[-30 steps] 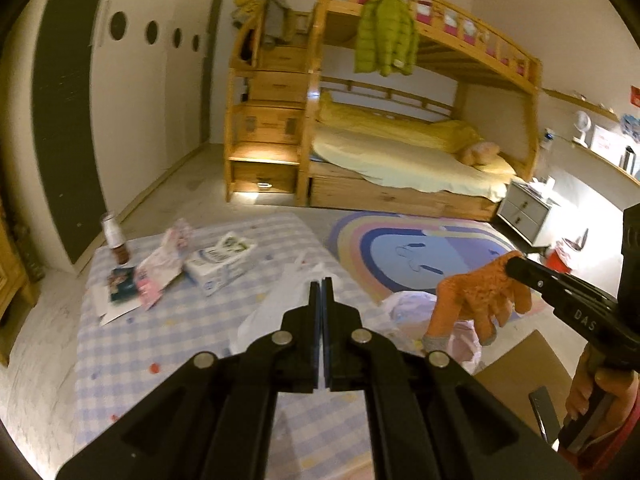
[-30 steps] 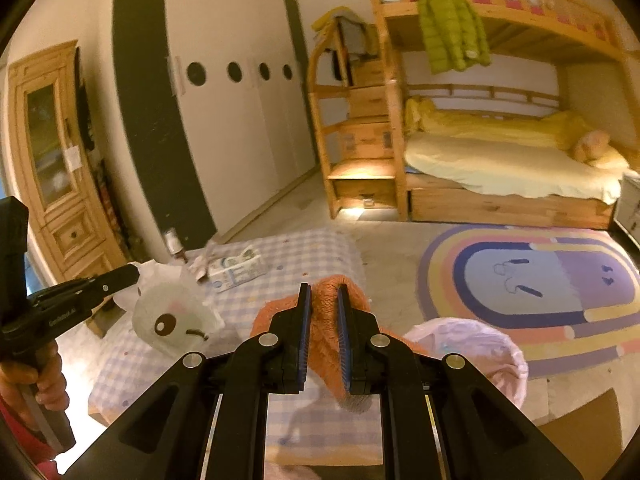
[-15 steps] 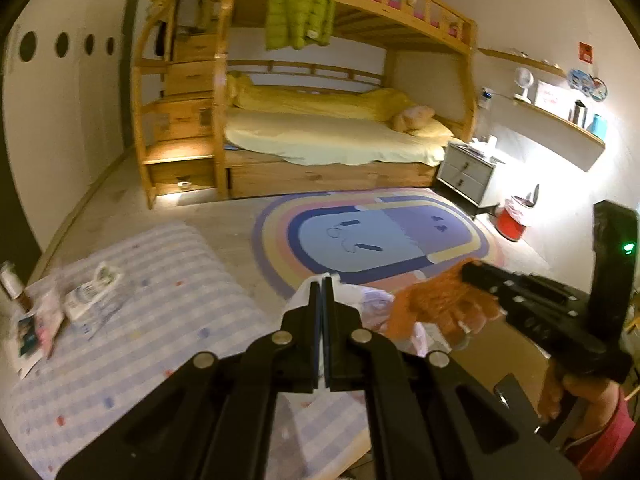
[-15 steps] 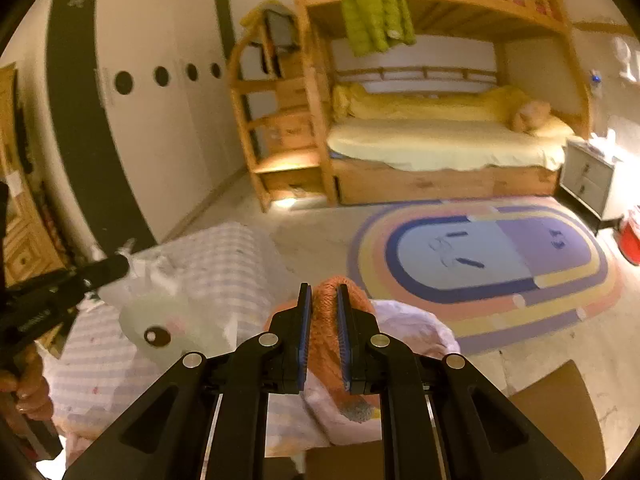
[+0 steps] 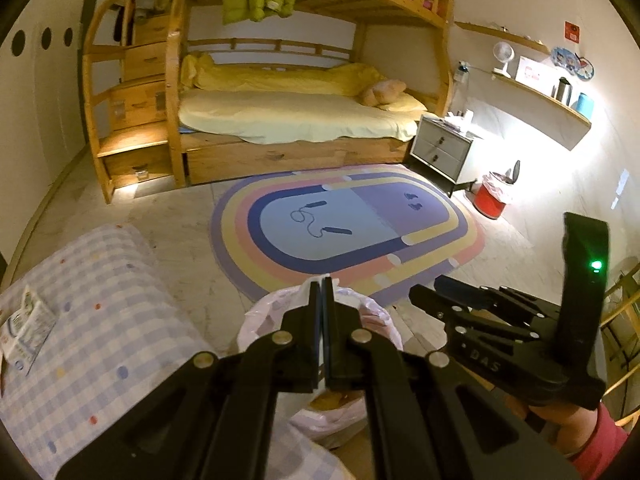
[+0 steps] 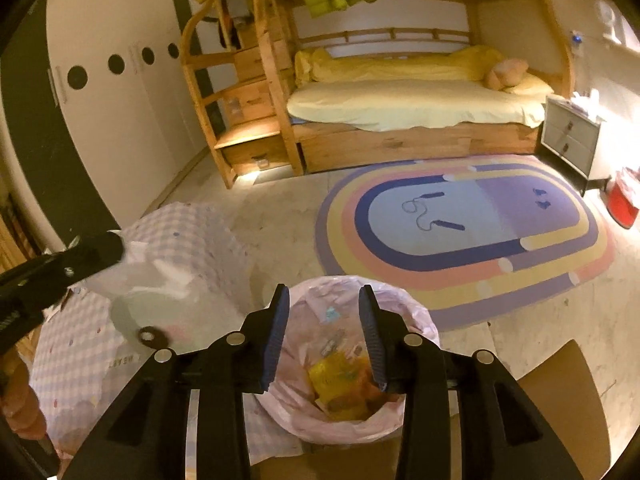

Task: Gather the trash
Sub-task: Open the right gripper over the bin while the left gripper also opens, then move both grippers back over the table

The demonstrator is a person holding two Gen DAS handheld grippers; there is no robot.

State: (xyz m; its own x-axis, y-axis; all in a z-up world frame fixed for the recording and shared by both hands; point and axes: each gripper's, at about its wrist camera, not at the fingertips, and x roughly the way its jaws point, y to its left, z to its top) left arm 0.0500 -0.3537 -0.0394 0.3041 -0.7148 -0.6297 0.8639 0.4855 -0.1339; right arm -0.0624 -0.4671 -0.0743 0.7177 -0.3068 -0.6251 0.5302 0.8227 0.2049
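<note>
**Risks**
- Checked lilac-and-white tablecloth (image 6: 192, 240): I am working right beside its draped edge, and a low swing of the left arm could be snagging it.
- Round trash bin with pink plastic liner (image 6: 416, 320): it is standing just beside the cloth and looks light, so a nudge could be tipping it.
- White crinkled plastic wrapper with a cartoon face (image 6: 160, 300): the left gripper (image 6: 114, 246) is clamping one corner. The wrapper is hanging over the cloth, not over the bin. If I release it here, I judge it is missing the bin.
- Right gripper (image 6: 323, 296): its jaws have just been opening and are standing moderately apart above the bin mouth, with nothing between them. Orange and yellow trash (image 6: 340, 376) is lying inside.

**Room**
- Oval striped rug (image 6: 560, 264): this and the bare floor are lying open beyond the bin.
- Brown flat board (image 6: 560, 380): it is crowding the bin's right side.
</note>
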